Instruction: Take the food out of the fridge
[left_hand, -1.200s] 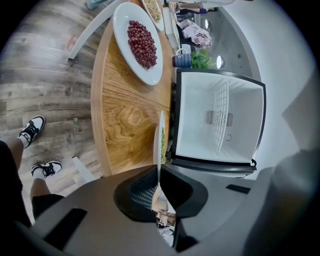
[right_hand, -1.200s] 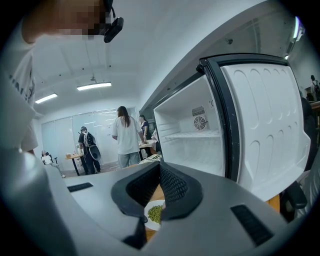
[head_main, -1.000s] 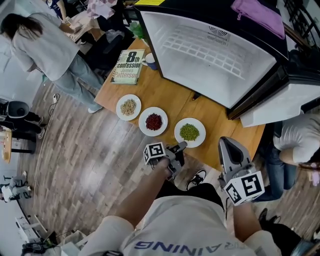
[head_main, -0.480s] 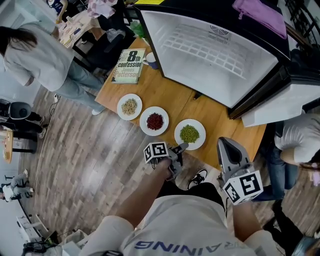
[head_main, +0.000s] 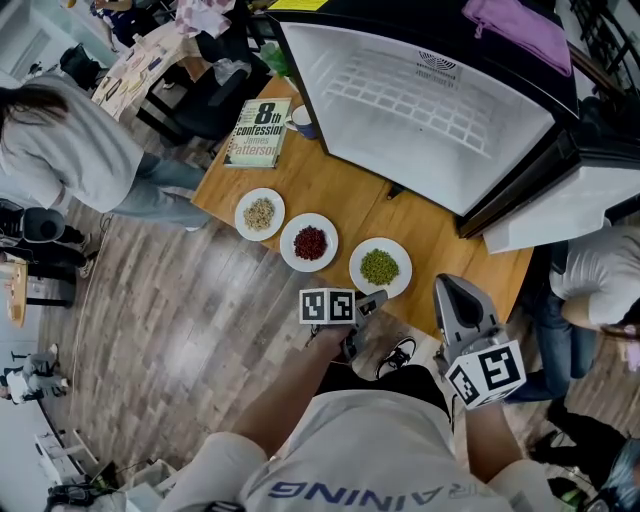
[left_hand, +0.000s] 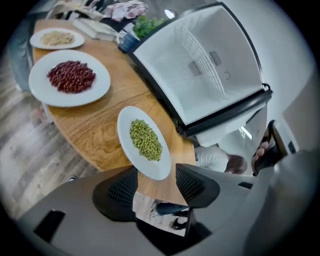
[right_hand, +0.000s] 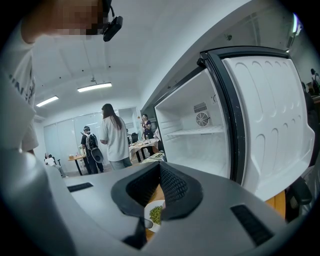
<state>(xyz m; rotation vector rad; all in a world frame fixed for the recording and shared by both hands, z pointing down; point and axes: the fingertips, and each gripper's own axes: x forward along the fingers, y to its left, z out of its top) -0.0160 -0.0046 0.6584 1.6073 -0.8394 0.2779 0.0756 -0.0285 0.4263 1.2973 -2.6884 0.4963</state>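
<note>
Vs the earlier frames: bystander in grey top (head_main: 70, 150) has shifted left and lower in the head view, now cut by the frame edge. All three plates stay put on the wooden table (head_main: 340, 190), outside the open fridge (head_main: 430, 105). From the left these are the grain plate (head_main: 243, 222), the red bean plate (head_main: 288, 243) and the green pea plate (head_main: 356, 268). Book (head_main: 257, 132) and mug (head_main: 298, 121) also unmoved behind them. Left gripper (left_hand: 156, 181) has rolled; its marker cube (head_main: 328, 306) now shows two marker faces side by side, where before it sat angled. Its jaws were nearly together and are opening now, standing wide apart and clamping nothing. Only the table edge shows through the gap, with the near rim of the green pea plate just beyond it. Left forearm comes up from bottom centre of the head view, and that gripper tilts down toward the table's near edge, close to the green pea plate but not touching it. Right gripper (right_hand: 160, 168) has not moved. Its forearm is at lower right, pointing at the table edge near the fridge's door corner, roughly level. Its jaw tips are together, holding nothing.
</note>
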